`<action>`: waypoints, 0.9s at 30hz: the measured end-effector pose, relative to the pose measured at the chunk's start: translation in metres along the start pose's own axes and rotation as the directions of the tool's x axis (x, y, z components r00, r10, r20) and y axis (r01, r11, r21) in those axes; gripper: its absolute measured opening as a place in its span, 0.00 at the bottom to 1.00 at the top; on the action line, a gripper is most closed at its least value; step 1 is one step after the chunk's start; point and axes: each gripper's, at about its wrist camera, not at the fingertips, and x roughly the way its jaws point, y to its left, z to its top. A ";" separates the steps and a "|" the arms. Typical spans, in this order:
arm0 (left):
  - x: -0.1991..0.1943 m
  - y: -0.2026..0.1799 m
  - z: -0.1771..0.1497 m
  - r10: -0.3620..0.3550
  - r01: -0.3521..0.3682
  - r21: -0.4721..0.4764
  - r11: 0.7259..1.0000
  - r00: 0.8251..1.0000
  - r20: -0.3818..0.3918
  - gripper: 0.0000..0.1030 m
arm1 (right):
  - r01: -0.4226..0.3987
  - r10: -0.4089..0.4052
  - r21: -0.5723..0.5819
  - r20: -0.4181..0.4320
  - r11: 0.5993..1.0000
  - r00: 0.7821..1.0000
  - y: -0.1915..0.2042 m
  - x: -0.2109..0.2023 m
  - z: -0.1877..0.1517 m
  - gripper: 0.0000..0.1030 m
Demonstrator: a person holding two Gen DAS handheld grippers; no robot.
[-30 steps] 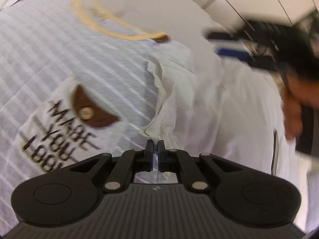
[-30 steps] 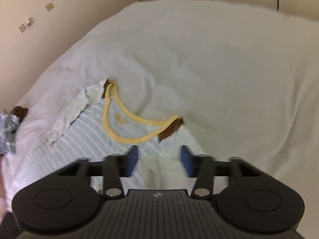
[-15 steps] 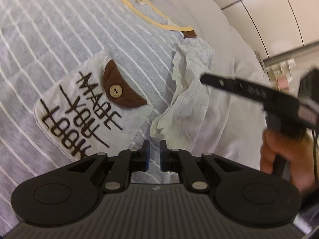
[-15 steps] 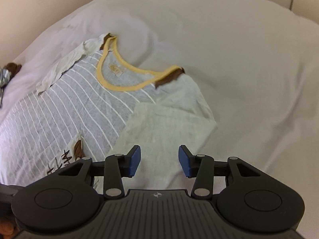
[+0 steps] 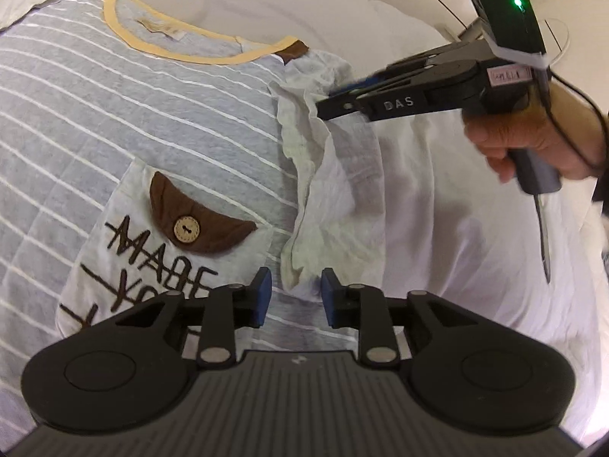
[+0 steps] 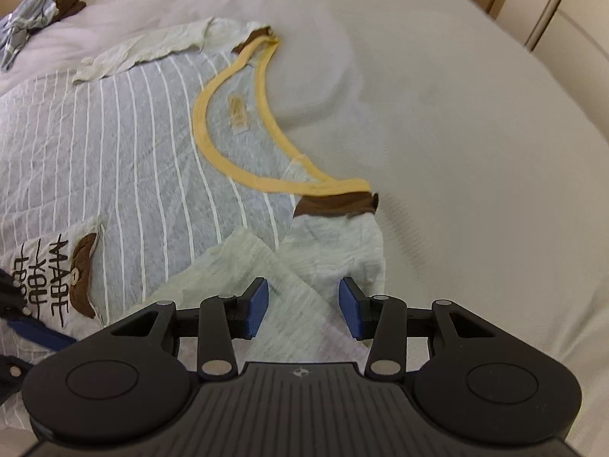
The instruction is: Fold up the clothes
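**Striped T-shirt flat on the bed, one sleeve folded in, both grippers open above it**

The grey T-shirt with thin white stripes lies face up and spread flat on a white bedsheet. Its yellow neckline ends in brown shoulder patches, and a pale chest pocket carries a brown flap with a wooden button above dark stitched lettering. The cream short sleeve nearest the grippers is folded inward, so that its crumpled edge overlaps the striped body just beside the pocket. The opposite sleeve lies flat along the far edge of the shirt.

The left gripper has its blue-padded fingers apart, with the lower corner of the folded sleeve showing between them; nothing is clamped. The right gripper, held in a bare hand, is also spread open, poised over the upper part of the same sleeve near the shoulder.

A small bundle of grey and brown cloth sits at the far corner of the bed.
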 end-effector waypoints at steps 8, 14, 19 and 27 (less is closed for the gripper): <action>0.002 0.011 0.006 0.003 -0.003 0.006 1.000 1.000 -0.014 0.17 | 0.031 -0.024 0.173 -0.042 0.985 0.999 -0.021 -0.016 -0.020 0.00; -0.008 0.019 0.010 0.021 -0.021 0.021 1.000 1.000 -0.004 0.17 | 0.077 -0.089 0.258 0.033 0.963 0.996 -0.017 -0.036 -0.023 0.06; -0.015 0.022 0.017 0.018 -0.019 0.060 0.998 1.000 0.020 0.17 | 0.023 -0.075 0.435 0.104 0.900 0.992 -0.003 -0.061 -0.043 0.09; 0.004 0.015 0.031 -0.034 0.034 0.211 0.977 0.999 -0.007 0.17 | -0.058 0.052 0.472 0.026 0.880 0.998 0.067 -0.047 -0.089 0.11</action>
